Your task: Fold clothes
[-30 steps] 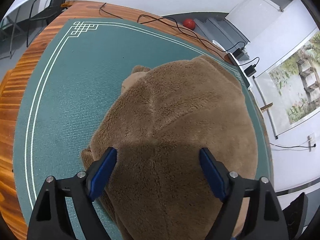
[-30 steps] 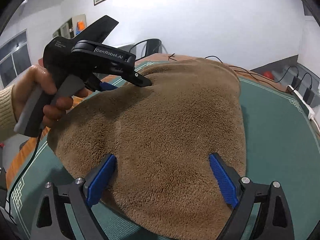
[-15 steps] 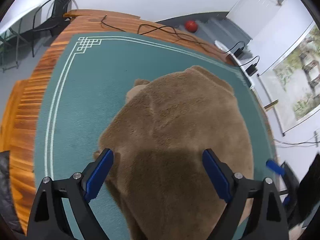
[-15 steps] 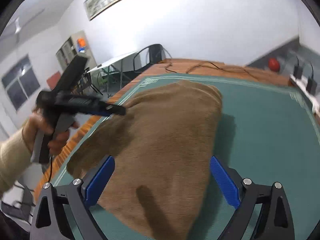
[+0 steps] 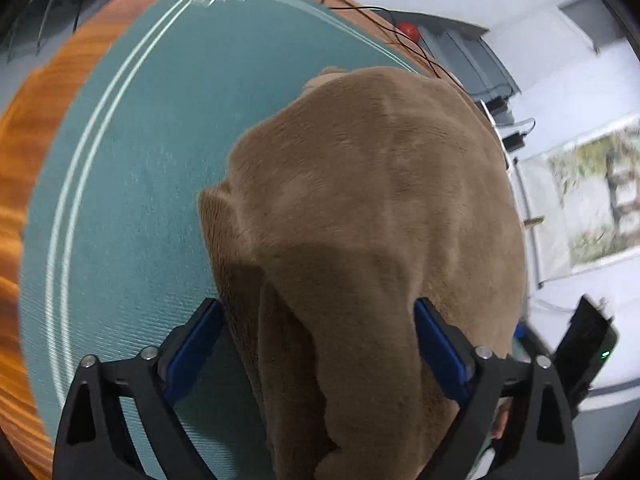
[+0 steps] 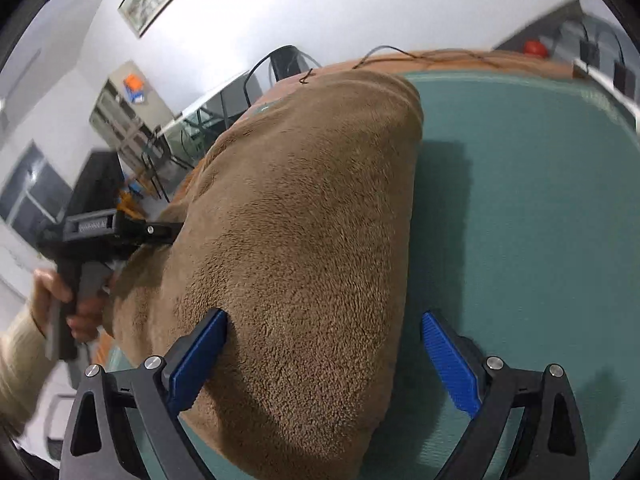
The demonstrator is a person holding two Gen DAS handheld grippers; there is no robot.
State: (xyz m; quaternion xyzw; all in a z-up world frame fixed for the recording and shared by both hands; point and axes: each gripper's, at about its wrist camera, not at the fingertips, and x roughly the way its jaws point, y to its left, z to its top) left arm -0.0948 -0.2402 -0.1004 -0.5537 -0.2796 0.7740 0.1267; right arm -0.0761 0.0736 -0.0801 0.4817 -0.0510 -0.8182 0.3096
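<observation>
Both hand-held grippers dropped to near edge of brown fleece garment [image 5: 372, 208], jaws wide astride it; grasp for fold likely.

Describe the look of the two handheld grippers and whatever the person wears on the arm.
Both grippers share one build: the left gripper and right gripper have matte black triangular-cutout arms, silver round bolts and ribbed blue finger pads. Seen side-on, the left has a black pistol-style body with small pale lettering, too blurred to read. The sleeve is cream ribbed knit.
</observation>
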